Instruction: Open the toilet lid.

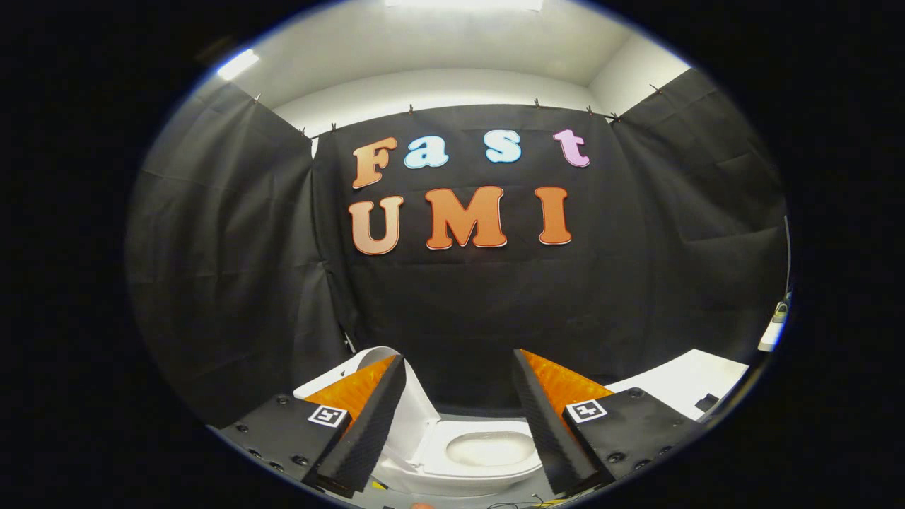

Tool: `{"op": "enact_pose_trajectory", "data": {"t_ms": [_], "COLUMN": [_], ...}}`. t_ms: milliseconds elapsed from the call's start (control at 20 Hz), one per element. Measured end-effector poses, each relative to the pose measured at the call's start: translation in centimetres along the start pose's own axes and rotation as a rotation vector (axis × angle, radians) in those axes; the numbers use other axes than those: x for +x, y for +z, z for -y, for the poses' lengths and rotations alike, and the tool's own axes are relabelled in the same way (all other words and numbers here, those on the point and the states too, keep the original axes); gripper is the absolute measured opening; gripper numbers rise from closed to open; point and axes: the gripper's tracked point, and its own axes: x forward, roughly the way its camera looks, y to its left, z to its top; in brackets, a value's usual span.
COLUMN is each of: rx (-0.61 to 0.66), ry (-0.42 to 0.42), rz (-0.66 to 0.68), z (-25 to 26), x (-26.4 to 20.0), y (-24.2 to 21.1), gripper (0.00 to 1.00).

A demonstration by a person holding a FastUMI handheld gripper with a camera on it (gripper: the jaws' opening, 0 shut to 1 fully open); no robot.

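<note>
Between the tool's spread fingers, toilet bowl, lid raised (partly hidden)

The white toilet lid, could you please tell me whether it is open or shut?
Open: the white toilet lid stands raised behind one finger, with the bowl exposed between the gripper's open, empty jaws.

Bright ceiling lamps | dim black walls | sharp focus | fisheye-bent edges
</note>
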Motion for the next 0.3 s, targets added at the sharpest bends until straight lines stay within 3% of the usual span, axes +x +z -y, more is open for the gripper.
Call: {"op": "enact_pose_trajectory", "data": {"t_ms": [300], "rx": [-0.007], "ry": [0.000], "rz": [0.010], "z": [0.14], "x": [-0.04], "y": [0.30], "gripper": [0.96]}}
